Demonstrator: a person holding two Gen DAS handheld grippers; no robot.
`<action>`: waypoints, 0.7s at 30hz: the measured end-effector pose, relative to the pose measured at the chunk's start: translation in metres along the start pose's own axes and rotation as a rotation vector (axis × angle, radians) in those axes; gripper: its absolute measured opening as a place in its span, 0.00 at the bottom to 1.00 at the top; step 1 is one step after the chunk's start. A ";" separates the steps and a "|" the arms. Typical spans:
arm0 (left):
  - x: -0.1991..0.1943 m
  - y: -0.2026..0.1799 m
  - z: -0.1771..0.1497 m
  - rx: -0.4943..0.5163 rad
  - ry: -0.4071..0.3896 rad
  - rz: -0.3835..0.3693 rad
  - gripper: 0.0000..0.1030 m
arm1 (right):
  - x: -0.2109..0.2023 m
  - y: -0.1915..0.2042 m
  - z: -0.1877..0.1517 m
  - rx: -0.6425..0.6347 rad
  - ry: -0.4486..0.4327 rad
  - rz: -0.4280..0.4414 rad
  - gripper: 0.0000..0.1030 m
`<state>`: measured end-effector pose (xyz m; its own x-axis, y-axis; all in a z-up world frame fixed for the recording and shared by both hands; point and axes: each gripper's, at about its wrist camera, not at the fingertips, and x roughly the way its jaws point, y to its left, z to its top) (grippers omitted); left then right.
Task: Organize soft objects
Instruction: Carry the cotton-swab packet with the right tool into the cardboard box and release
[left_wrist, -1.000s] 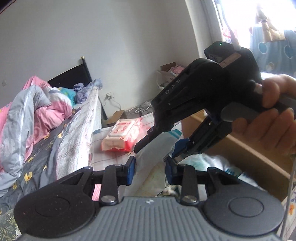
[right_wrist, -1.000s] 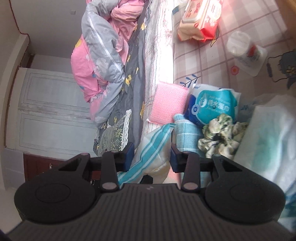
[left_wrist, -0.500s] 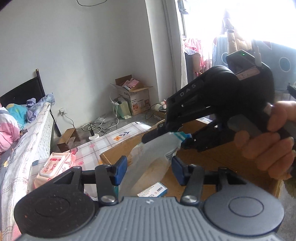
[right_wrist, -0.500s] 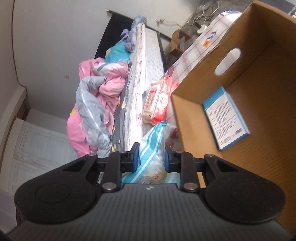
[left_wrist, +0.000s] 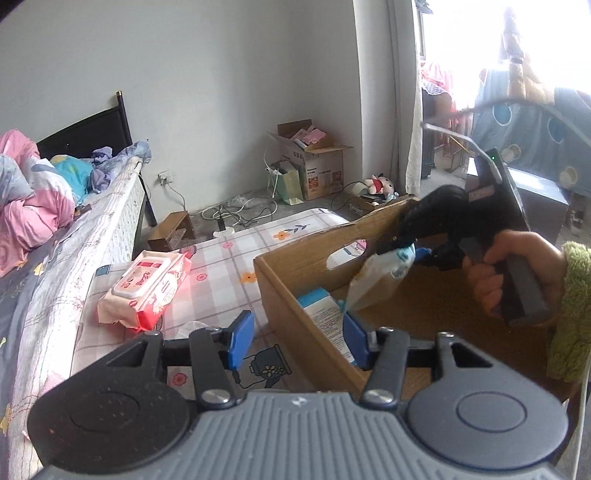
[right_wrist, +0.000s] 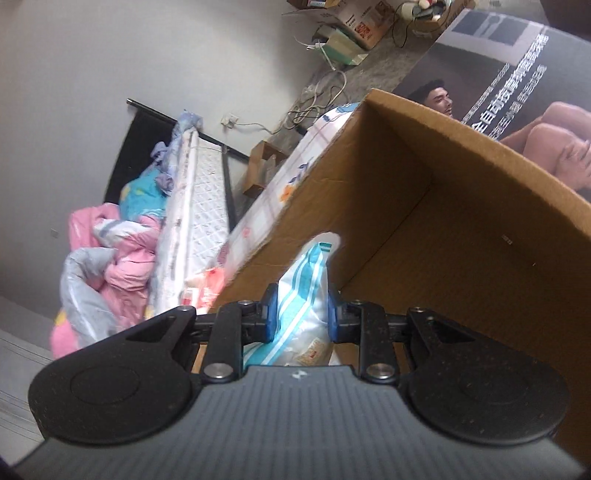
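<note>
A soft white pack with teal stripes (right_wrist: 306, 280) is pinched between the blue pads of my right gripper (right_wrist: 298, 314), whose jaws are opening slightly. In the left wrist view that right gripper (left_wrist: 410, 251), held by a hand in a green fuzzy sleeve, hangs the pack (left_wrist: 380, 280) inside the open cardboard box (left_wrist: 295, 266). My left gripper (left_wrist: 297, 341) stands open at the box's near corner and holds nothing; only the box wall shows between its fingers. A flat blue-and-white carton (left_wrist: 321, 310) lies on the box floor.
A pink wet-wipes pack (left_wrist: 144, 288) lies on the checked cloth (left_wrist: 221, 258) left of the box. A bed with a pink and grey quilt (right_wrist: 103, 266) runs along the left. Cartons, cables and a doll (left_wrist: 376, 184) sit on the floor by the far wall.
My left gripper opened, let go of the striped pack and drew back. The right gripper carried the pack from the pile of soft things over the rim into the cardboard box.
</note>
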<state>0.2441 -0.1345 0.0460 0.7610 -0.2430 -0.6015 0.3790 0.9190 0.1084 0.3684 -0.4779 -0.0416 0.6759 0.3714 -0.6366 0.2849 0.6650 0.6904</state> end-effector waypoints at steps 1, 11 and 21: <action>0.000 0.004 -0.001 -0.006 0.002 0.002 0.53 | 0.007 -0.004 -0.002 -0.004 0.030 -0.034 0.25; -0.022 0.020 -0.015 -0.053 -0.003 -0.002 0.53 | 0.008 -0.033 -0.036 0.104 0.298 -0.214 0.54; -0.036 0.040 -0.033 -0.116 0.011 0.011 0.53 | 0.034 -0.038 -0.057 0.329 0.246 -0.134 0.31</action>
<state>0.2145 -0.0791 0.0454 0.7584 -0.2301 -0.6098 0.3073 0.9513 0.0232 0.3420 -0.4535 -0.1090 0.4473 0.4656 -0.7636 0.5877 0.4906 0.6434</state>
